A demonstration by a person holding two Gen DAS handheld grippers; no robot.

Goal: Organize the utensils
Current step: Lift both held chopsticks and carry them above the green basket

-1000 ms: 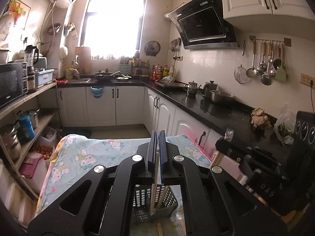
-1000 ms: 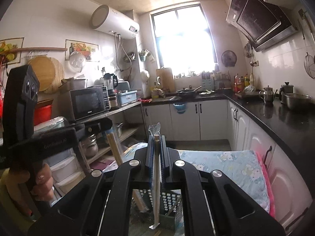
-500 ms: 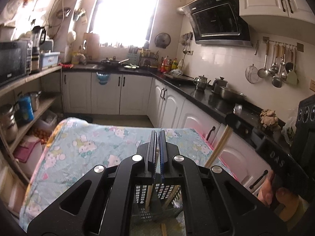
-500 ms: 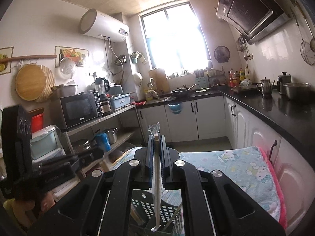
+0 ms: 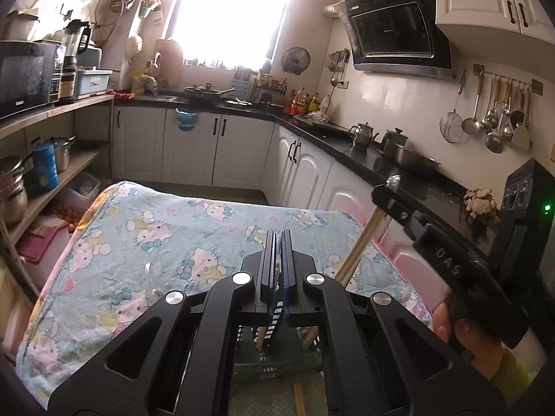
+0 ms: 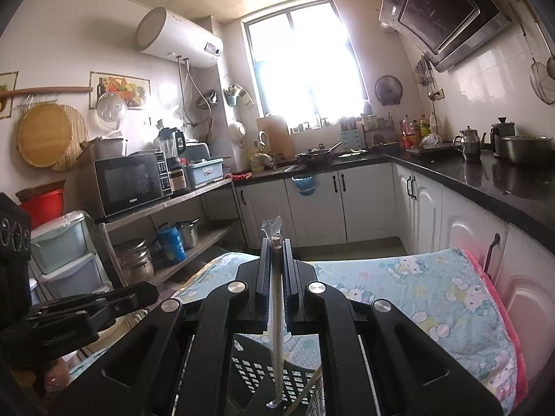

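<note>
My left gripper is shut on a bare wooden chopstick whose lower end hangs into a dark mesh basket just below the jaws. My right gripper is shut on a chopstick in a clear plastic sleeve, which also points down into the basket. In the left wrist view the right gripper comes in from the right, its sleeved chopstick slanting down to the basket. The left gripper shows at the left edge of the right wrist view.
The basket stands on a table under a cartoon-print cloth. A loose chopstick lies by the basket and a clear wrapper on the cloth. White cabinets with a black counter run along the right, open shelves along the left.
Both grippers have come down toward the basket, each still shut on its chopstick. The right gripper has swung in closer beside the left one, and its chopstick now slants into the basket.
</note>
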